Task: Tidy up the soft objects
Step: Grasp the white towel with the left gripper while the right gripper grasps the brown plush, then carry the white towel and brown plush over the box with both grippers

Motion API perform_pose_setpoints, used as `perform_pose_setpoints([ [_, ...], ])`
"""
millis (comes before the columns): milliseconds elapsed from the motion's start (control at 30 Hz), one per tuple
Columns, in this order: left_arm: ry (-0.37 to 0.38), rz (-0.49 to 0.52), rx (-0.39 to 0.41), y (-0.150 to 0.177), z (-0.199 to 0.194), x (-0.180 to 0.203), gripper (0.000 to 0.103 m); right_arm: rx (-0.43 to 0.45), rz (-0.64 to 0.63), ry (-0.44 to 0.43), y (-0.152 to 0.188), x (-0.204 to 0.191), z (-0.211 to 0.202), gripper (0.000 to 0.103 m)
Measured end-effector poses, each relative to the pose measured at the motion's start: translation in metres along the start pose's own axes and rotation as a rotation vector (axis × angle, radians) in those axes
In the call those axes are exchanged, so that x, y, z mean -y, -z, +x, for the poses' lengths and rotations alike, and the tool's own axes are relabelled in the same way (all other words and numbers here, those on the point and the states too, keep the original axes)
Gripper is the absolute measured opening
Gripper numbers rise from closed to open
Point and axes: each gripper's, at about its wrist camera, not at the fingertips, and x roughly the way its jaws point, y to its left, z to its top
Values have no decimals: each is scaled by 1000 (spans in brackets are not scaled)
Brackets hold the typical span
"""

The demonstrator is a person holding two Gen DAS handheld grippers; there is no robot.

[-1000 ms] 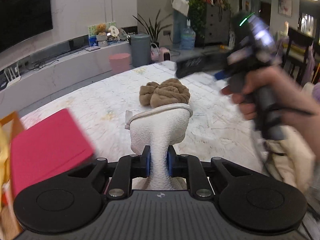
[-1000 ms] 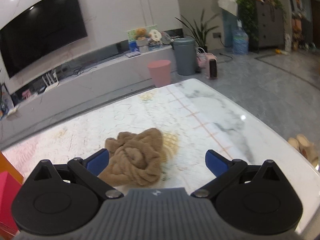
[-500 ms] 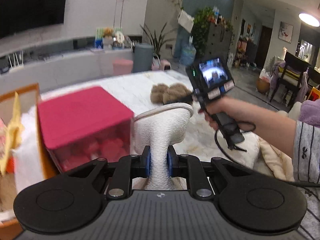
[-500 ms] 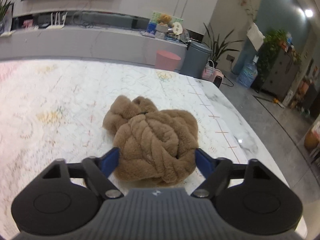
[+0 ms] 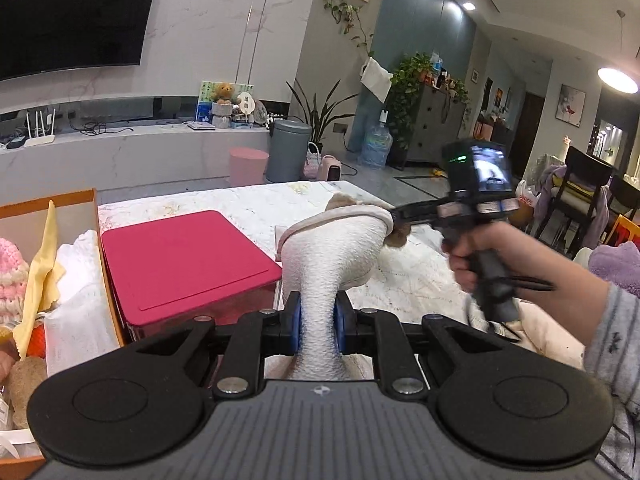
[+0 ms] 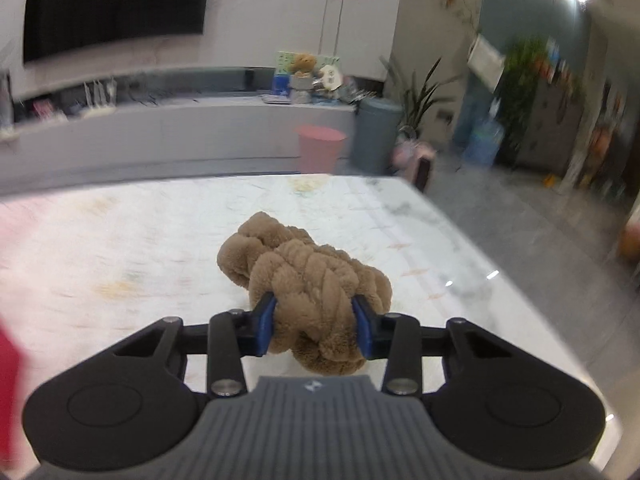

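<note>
We work over a pale, marble-patterned table [image 6: 120, 248] in a living room, with a dark television [image 5: 68, 16] on the far wall, a long low white counter [image 5: 120, 152] beneath it, and a pink bin [image 5: 248, 164] and a grey bin [image 5: 288, 148] on the floor past the table's far edge.

Our left gripper [image 5: 316, 322] is nearly closed, its blue pads pinching the narrowed part of a white fleecy soft item [image 5: 332, 248], which flares out beyond the jaws and is held up above the table. To its left sits a red lidded box [image 5: 184, 256], and further left an orange-walled box [image 5: 80, 200] already filled with soft things, among them a yellow cloth [image 5: 42, 264] and a white towel [image 5: 80, 304].

Our right gripper [image 6: 314, 328] has just been closing, and its jaws now stand partly open with both blue pads pressed into the sides of a brown braided plush [image 6: 308, 280] lying on the table near the middle.

Only the left wrist view shows the two boxes, the person's right hand [image 5: 476, 256] on its gripper handle, the striped sleeve, and the dining chairs [image 5: 584, 196] far right. Only the right wrist view shows the brown plush whole; from the left it is mostly hidden behind the white item. The right wrist view is blurred at its edges.
</note>
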Motion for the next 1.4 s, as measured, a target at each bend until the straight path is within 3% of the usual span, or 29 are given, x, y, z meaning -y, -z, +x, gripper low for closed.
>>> perform_pose_setpoints([
  [67,-2,0,3,1,-3,-1,18,-54,5,-59,3,-6,-16,40],
  [167,5,-11,17,1,-10,-3,18,-157,-78,-76,25,-31,-26,40],
  [233,9,-14,23,0,-13,-4,18,-224,-212,-38,49,-54,-20,39],
  [300,7,-13,34,-1,-16,-4,18,-203,-302,26,63,-64,-18,38],
  [500,6,-34,53,-3,-25,-12,18,-165,-129,104,46,-30,-40,36],
  [633,23,-46,50,-5,-23,-15,18,-280,-135,161,68,-17,-21,36],
  [767,43,-45,51,-7,-26,-16,18,-268,-18,210,60,-16,-32,35],
  [833,40,-32,61,-8,-29,-14,18,-257,31,194,53,-17,-39,35],
  [1167,21,-11,134,-17,-52,-15,18,-117,20,197,43,-45,-80,35],
  [1400,-16,-77,215,-30,-78,-42,18,40,-25,132,24,-80,-128,35],
])
